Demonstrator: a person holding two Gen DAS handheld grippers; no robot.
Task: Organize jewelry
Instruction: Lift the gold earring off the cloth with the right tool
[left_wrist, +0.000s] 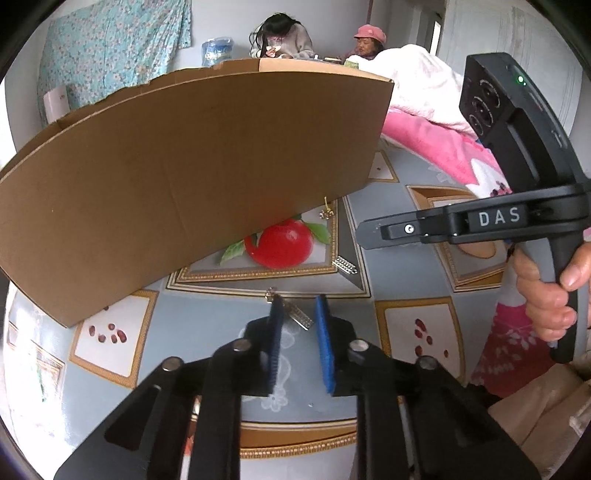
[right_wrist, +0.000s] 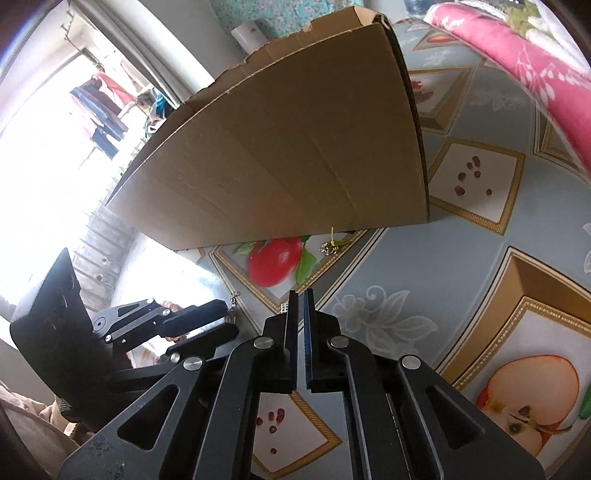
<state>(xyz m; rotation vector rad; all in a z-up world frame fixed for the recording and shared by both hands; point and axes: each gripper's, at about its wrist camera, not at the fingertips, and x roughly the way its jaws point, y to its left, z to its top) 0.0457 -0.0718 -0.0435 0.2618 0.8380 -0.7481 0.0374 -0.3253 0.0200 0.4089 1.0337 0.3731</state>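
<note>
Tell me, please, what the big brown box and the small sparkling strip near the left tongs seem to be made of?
The big brown box looks like matte corrugated cardboard: plain brown face, torn upper edge. The small silver studded strip between the left tongs glints like metal or rhinestones; which one is unclear.

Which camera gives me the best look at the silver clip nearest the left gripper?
Left wrist. The silver clip lies on the tablecloth right between the open left gripper's fingertips, teeth visible. In the right wrist view only a sliver peeks out beside the right gripper.
</note>
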